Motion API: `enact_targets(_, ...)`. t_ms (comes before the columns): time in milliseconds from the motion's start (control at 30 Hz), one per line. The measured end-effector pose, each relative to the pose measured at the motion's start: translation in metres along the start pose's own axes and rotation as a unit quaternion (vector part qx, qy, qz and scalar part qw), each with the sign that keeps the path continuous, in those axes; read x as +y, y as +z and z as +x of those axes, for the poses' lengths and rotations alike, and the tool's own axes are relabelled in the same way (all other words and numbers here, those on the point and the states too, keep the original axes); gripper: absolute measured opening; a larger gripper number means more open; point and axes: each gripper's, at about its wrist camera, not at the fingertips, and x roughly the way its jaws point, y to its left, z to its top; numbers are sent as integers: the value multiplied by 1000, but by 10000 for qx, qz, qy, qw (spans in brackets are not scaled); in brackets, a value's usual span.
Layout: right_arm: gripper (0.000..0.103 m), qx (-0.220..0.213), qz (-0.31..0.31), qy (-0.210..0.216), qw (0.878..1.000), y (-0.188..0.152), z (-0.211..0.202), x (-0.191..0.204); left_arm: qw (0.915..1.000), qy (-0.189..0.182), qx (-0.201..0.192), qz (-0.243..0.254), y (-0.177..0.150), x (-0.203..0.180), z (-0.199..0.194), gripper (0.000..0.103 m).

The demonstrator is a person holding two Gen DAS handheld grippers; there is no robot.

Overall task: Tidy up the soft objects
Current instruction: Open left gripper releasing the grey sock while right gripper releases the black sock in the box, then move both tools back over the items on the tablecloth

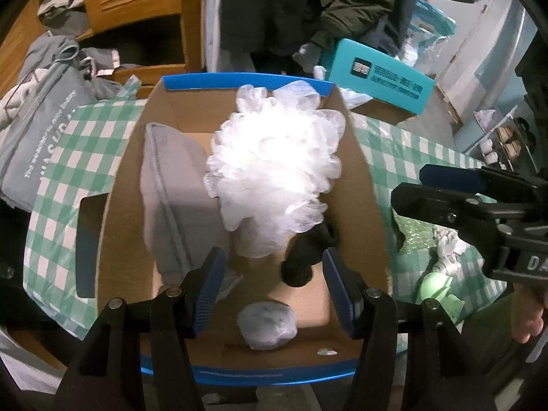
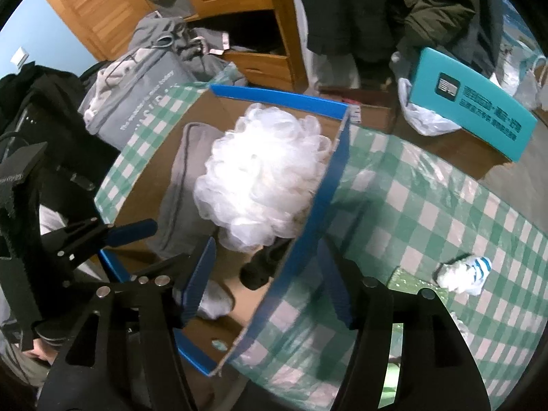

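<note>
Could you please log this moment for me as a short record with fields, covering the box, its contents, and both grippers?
container: open cardboard box with blue rim, on green checked tablecloth
inside box: white mesh bath pouf, grey cushion, black soft item, small white bundle
outside box: striped white sock on the cloth
left gripper: open, above the box, holding nothing
right gripper: open, straddling the box's right wall, holding nothing

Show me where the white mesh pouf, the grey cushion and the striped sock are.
white mesh pouf (image 1: 274, 167), left wrist view, middle of the ruffles
grey cushion (image 1: 171, 198), left wrist view, its flat face
striped sock (image 2: 465, 272), right wrist view, mid-bundle
</note>
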Motion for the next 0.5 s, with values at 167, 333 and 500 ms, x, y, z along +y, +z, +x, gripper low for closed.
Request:
enact_targets(167, 64, -67, 136, -193, 9997, -7, -8, -15, 9998, -90, -12, 171, 3, -17, 0, 60)
enact_targets(333, 64, -137, 307, -365, 9988, -14, -20, -33, 9992, -203, 6, 335, 6, -35, 1, 60)
enact_targets(500, 64, -175, 547, -537, 9969, -27, -31, -56, 9978, -276, -17, 598, 8, -56, 1, 62)
